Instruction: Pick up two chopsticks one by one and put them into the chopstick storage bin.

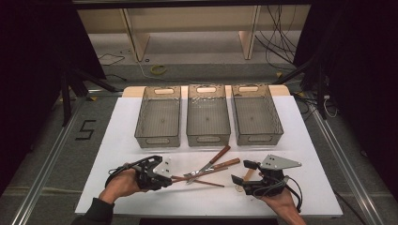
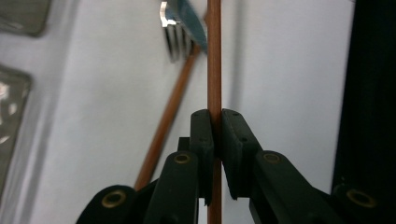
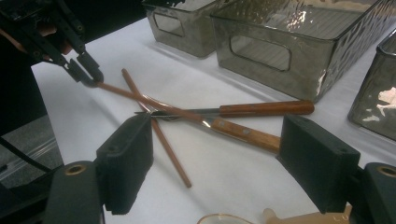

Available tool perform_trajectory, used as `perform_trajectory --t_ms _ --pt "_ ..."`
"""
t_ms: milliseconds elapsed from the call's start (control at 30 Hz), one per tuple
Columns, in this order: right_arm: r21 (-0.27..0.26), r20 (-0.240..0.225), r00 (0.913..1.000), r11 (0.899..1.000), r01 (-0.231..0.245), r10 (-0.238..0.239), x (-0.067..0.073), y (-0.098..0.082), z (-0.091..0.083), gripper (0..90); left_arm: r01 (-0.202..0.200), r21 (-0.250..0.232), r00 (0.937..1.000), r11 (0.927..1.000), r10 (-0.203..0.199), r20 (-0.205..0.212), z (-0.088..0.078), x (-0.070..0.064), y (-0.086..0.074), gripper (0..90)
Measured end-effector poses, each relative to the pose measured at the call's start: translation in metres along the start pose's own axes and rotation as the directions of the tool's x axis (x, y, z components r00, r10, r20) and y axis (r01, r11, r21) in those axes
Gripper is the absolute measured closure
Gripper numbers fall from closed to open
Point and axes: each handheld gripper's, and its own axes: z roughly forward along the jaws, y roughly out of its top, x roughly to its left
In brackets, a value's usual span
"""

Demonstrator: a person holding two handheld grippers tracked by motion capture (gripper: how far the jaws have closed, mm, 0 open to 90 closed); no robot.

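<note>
My left gripper (image 1: pixel 171 178) (image 2: pixel 217 116) is shut on the end of a thin wooden chopstick (image 1: pixel 197 174) (image 2: pixel 214 65) (image 3: pixel 135 95), low over the white table. That stick runs under two wooden-handled pieces of cutlery, one with a dark handle (image 1: pixel 219 154) (image 3: pixel 266 108) and one with a lighter riveted handle (image 1: pixel 228 163) (image 3: pixel 245 134). Fork tines (image 2: pixel 175 39) show beside the stick. A second chopstick (image 1: pixel 211 183) (image 2: pixel 163 130) (image 3: pixel 159 135) lies crossed beneath the first. My right gripper (image 1: pixel 240 172) (image 3: pixel 219 168) stands open to the right of the pile, holding nothing.
Three grey see-through bins (image 1: pixel 158 116) (image 1: pixel 208 115) (image 1: pixel 256 114) stand in a row at the back of the white table (image 1: pixel 300 154). A pale wooden spoon (image 1: pixel 247 176) (image 3: pixel 299 218) lies under my right gripper. Bare table lies left of the pile.
</note>
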Motion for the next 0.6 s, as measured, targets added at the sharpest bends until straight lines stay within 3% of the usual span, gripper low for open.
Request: perform_trajectory --t_ms 167,267,600 --pt "-0.004 0.001 1.0000 1.000 0.001 -0.001 0.000 0.000 0.000 27.0 0.097 -0.036 0.9948 0.9947 -0.098 -0.030 -0.004 0.008 -0.001 82.7" --pt "-0.001 0.001 1.0000 1.000 0.004 -0.004 0.000 0.000 0.000 27.0 0.147 -0.074 0.9874 0.9863 -0.151 -0.047 -0.007 0.012 0.000 82.7" --pt "0.000 -0.002 1.0000 1.000 0.000 0.000 0.000 0.000 0.000 27.0 0.229 -0.145 0.9660 0.9625 -0.243 -0.087 -0.022 0.026 0.005 82.7"
